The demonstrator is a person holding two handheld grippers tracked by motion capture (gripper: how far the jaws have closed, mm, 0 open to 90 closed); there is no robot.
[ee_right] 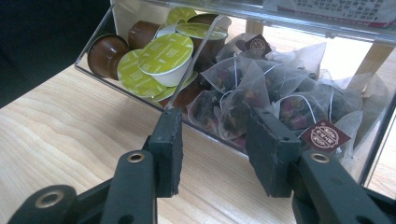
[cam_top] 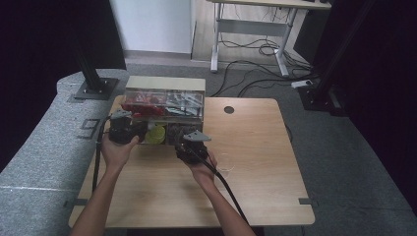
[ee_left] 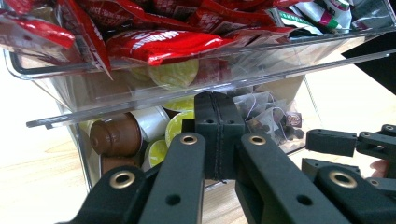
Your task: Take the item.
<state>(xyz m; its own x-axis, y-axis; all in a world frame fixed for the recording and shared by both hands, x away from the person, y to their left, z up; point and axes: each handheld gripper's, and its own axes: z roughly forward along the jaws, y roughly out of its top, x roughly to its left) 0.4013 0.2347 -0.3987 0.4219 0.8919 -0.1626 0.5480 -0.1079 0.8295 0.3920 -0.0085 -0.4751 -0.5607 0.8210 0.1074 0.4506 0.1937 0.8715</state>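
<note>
Left tongs (cam_top: 132, 132): held in the person's left hand (cam_top: 116, 150) at the left front corner of the clear organiser box (cam_top: 164, 105). In the left gripper view the two jaws are pressed flat together with nothing between them, their tips just in front of the lower bin's clear wall.

Organiser box: stands at the far left-centre of the wooden tabletop (cam_top: 255, 162). The upper tray holds red sachets (ee_left: 159, 44). The lower bin is divided in two. Its left compartment holds coffee capsules (ee_right: 166, 58), brown-bodied with green or white lids, lying tilted in a heap. Its right compartment holds pyramid tea bags (ee_right: 261, 93) with strings and dark square tags.

Right tongs (ee_right: 215, 140): held in the person's right hand (cam_top: 201, 164) at the front of the right compartment. Jaws stand partly apart, roughly half their spread. The tea bags lie behind the bin's low front wall, beyond the tips. Whether the pads touch a bag cannot be told; nothing is seen gripped.

A small clear ring (cam_top: 225, 162) lies on the tabletop just right of the right hand.
</note>
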